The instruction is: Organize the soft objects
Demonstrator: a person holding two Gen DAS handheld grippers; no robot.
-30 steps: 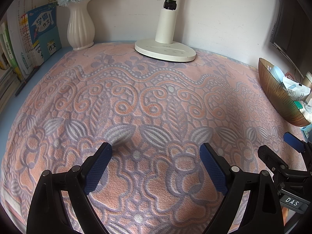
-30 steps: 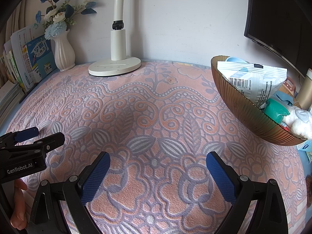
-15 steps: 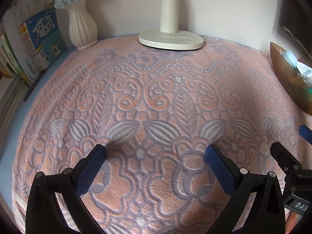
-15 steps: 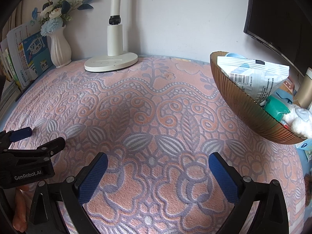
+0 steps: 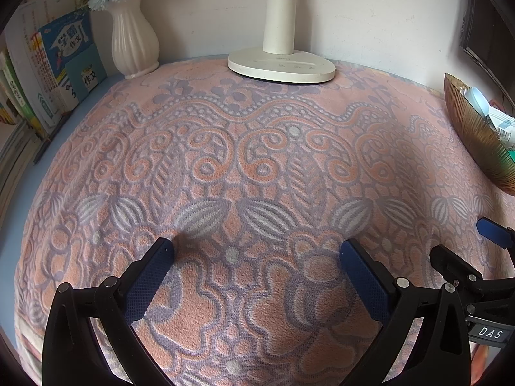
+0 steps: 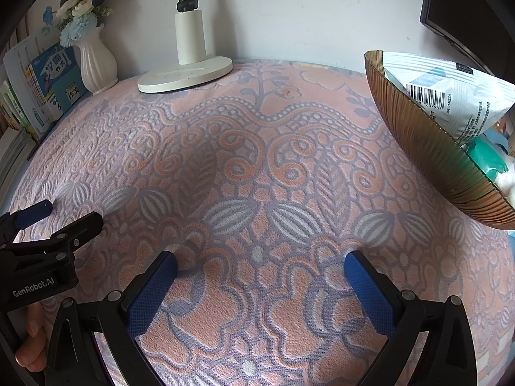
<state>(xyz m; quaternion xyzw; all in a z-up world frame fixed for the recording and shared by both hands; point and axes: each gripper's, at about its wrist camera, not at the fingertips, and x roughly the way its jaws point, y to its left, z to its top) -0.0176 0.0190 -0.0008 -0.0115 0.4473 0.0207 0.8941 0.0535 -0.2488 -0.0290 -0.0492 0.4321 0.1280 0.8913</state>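
Grippers, two, handheld. Left gripper (image 5: 256, 252): jaws spread wide, nothing between them, low over the towel (image 5: 257, 167). Right gripper (image 6: 260, 262): likewise spread and empty, alongside the left and just apart from it.

Change noted: over the last second both wrist views have pushed forward and closer to the cloth; the lamp base (image 5: 281, 66) and vase (image 5: 135, 45) stand larger in the left view, and the bowl (image 6: 428, 148) has slid toward the right edge of both. Neither tool has taken hold of anything. Judgement: with no loose item left on the cloth, the sorting looks finished or nearly so.

Task items: held in the bowl at the right edge of the towel. White plastic packet with barcode (image 6: 450, 99), a teal piece (image 6: 487, 160) and white fluff (image 6: 507, 183), the last probably plush.

Materials and shapes:
- Towel: terry pile, salmon and lilac, raised scroll-and-leaf relief, spread flat.
- Bowl: amber, translucent, finely ribbed, deep rounded wall.
- Lamp base: cream plastic, flat rounded plate with column.
- Vase: white, fluted, glossy, holding blue and white artificial flowers.
- Books (image 5: 54, 74): upright at left, glossy covers.
- Finger pads (image 5: 149, 281): blue, dimpled rubber on black frames.
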